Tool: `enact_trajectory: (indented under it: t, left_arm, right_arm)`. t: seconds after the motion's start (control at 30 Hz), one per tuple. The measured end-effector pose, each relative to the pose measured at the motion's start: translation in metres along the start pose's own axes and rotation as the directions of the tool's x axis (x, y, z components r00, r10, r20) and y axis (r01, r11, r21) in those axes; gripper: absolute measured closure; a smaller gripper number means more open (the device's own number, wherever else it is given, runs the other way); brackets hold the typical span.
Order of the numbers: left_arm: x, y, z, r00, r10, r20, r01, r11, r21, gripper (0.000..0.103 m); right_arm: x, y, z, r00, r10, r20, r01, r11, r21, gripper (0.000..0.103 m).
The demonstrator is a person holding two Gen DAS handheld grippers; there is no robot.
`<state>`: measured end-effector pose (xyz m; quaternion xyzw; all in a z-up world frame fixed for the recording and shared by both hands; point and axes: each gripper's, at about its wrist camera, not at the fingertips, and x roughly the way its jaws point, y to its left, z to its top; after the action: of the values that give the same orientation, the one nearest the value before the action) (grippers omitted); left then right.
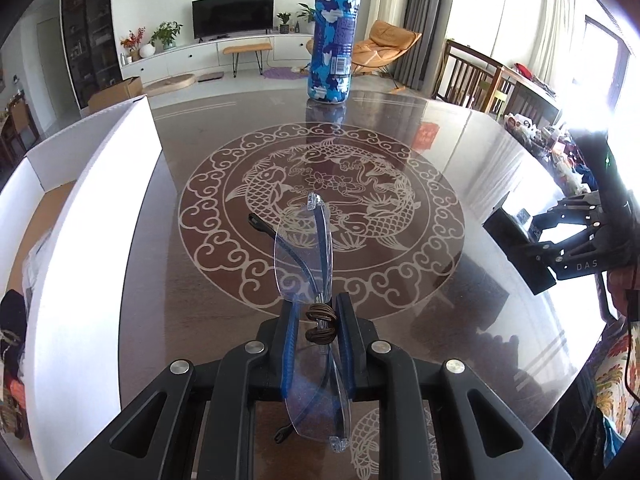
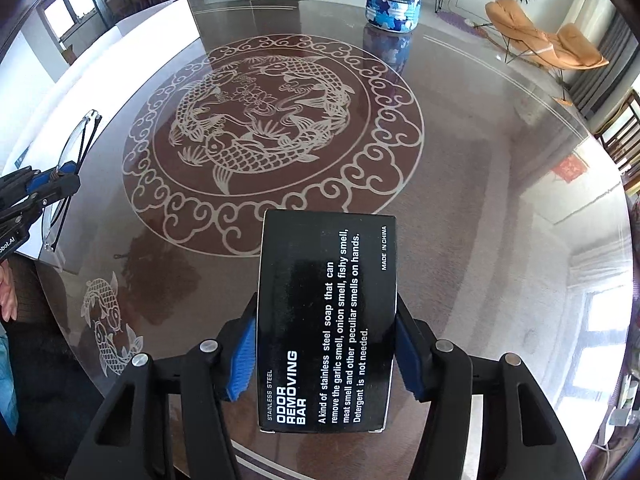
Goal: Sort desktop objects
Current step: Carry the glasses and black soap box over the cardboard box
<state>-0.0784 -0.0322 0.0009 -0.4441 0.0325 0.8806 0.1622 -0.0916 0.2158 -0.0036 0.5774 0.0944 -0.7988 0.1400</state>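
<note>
At the far left of the left wrist view stands a white box (image 1: pixel 100 208) with tall walls, open at the top, with some dark and coloured things inside that are too cut off to tell apart. Just right of it, the left gripper (image 1: pixel 318 320) has its blue-padded fingers (image 1: pixel 290 332) pressed together on a pair of rimless glasses (image 1: pixel 304 256), clamped at the nose bridge; the clear lenses and thin dark arms stick up ahead of the pads, off the round glass table (image 1: pixel 460 160) with its etched fish pattern. Farther back, near the table's far edge, a blue camouflage bottle (image 1: pixel 334 36) with a white cap stands upright, apart from everything else. To the right, the right gripper (image 2: pixel 326 354) is clamped on a black carton (image 2: pixel 326 320) printed "ODOR REMOVING BAR", its blue pads (image 2: pixel 242 360) pressing the carton's two long sides, the carton held flat and raised over the table. In the left wrist view that gripper appears at the right edge with the carton only dimly visible in the glare.
</note>
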Motion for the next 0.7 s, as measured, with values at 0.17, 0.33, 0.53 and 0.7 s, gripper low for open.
enact_trajectory:
  t: [0.17,0.33,0.53,0.7]
  left_arm:
    - [-0.046,0.028,0.007,0.998,-0.002,0.067,0.006,0.998,-0.06,0.085]
    - [-0.103,0.087,0.015,0.988,0.089,0.122,-0.075,0.99,-0.117,0.085]
    - [-0.141,0.187,0.013,0.971,0.22,0.097,-0.187,0.945,-0.27,0.085]
    - [-0.124,0.243,0.006,0.966,0.258,0.021,-0.235,0.909,-0.345,0.085]
  right_arm:
    - [-0.016,0.032,0.018,0.999,0.033,0.037,-0.031,0.998,-0.047,0.044]
    - [-0.037,0.086,0.068,0.993,0.076,0.093,-0.063,0.988,-0.138,0.044]
    - [-0.071,0.185,0.15,0.961,0.199,0.19,-0.147,0.956,-0.254,0.044]
    - [-0.077,0.279,0.221,0.934,0.256,0.25,-0.151,0.916,-0.372,0.044]
